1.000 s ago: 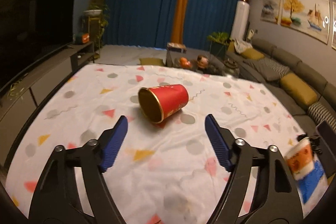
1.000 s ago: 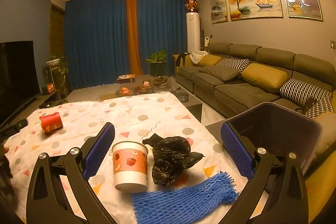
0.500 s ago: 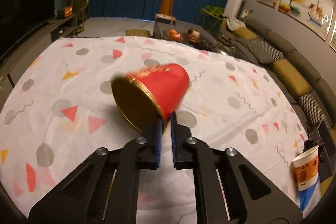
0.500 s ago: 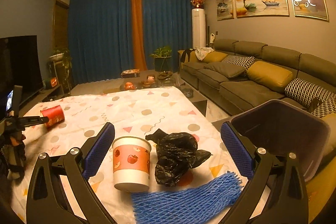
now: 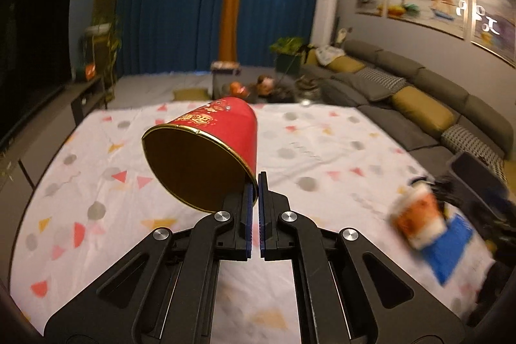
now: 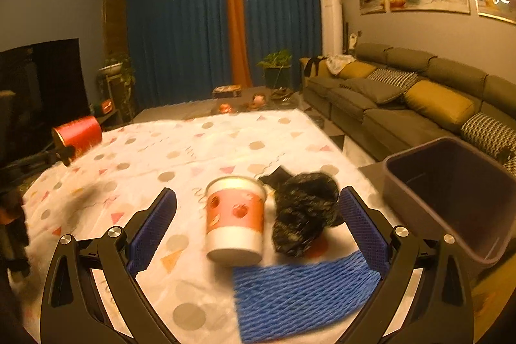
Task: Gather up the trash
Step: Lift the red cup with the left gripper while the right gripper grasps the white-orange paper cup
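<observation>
My left gripper is shut on the rim of a red paper cup with a gold inside and holds it tilted above the table; the cup also shows at the far left of the right wrist view. My right gripper is open and empty. Between its fingers stand an orange and white paper cup, upright, and a crumpled black plastic bag beside it. A blue foam net lies in front of them. The orange cup shows blurred in the left wrist view.
The table wears a white cloth with coloured dots and triangles. A dark bin stands off the table's right edge. A sofa runs along the right wall, a TV unit along the left.
My left gripper closed on the red cup's rim and lifted it off the cloth. My right gripper moved a little nearer to the orange cup and the black bag and stayed open.
</observation>
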Tool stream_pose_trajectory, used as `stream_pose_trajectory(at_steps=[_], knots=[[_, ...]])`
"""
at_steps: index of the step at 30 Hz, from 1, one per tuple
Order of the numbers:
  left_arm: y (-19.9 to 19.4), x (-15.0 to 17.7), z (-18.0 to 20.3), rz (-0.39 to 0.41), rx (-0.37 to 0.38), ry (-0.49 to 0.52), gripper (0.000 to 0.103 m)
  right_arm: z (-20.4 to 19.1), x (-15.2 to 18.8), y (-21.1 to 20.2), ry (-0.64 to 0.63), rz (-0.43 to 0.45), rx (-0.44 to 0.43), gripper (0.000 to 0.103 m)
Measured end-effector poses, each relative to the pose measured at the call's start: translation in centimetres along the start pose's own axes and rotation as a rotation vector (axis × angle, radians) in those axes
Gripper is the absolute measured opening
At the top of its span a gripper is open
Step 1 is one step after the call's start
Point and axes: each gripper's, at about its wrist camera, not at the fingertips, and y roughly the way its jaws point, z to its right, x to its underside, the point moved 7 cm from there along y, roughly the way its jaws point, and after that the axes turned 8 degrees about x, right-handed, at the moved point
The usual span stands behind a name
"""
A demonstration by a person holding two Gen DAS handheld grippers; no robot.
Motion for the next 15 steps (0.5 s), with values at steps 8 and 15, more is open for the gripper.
stream_pose_trajectory(at_steps=[8, 15], knots=[[-6.3, 2.1, 4.1, 0.048, 0.016, -0.021, 0.002, -1.5, 1.9, 2.5, -0.031, -0.113, -0.032, 0.078], [-7.2, 4.7, 4.5, 0.017, 0.009, -0.062, 0.002, -2.1, 3.0, 4.3, -0.052, -0.174, -0.029, 0.071]])
